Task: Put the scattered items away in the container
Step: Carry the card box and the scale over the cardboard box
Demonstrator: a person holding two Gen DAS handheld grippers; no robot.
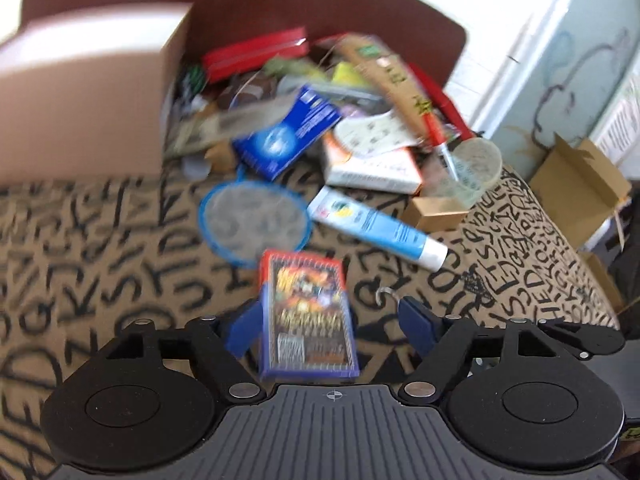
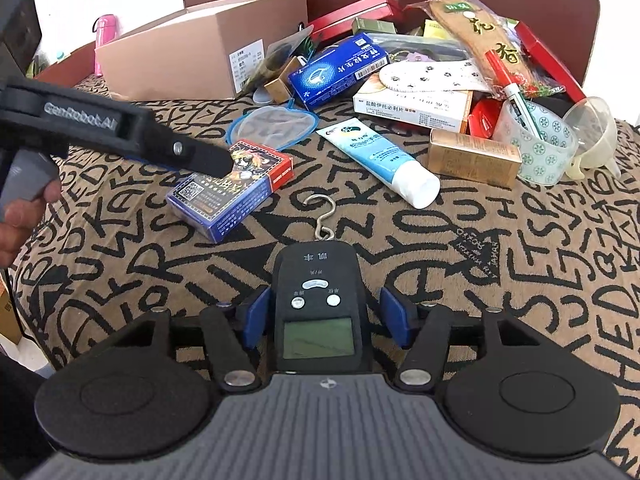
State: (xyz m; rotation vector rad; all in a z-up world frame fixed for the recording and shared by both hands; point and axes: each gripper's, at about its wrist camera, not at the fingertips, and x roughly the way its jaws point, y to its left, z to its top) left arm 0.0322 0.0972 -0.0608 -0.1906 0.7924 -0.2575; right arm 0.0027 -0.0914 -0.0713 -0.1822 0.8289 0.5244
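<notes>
The cardboard box (image 2: 192, 52) waits open at the back of the patterned bench (image 2: 520, 280), ready for clutter. Left gripper (image 1: 324, 320) straddles the card pack (image 1: 306, 312), fingers spread (no pinch yet); right gripper (image 2: 322, 316) likewise brackets the hanging scale (image 2: 320, 304).

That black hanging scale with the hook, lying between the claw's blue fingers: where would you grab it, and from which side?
Grip the hanging scale across its black body, beside the buttons above the screen, coming straight down from above. It lies flat on the lettered cloth, its long sides already facing the open right gripper's pads. I would probably avoid the thin metal hook; it looks likely to slip or swivel.
</notes>
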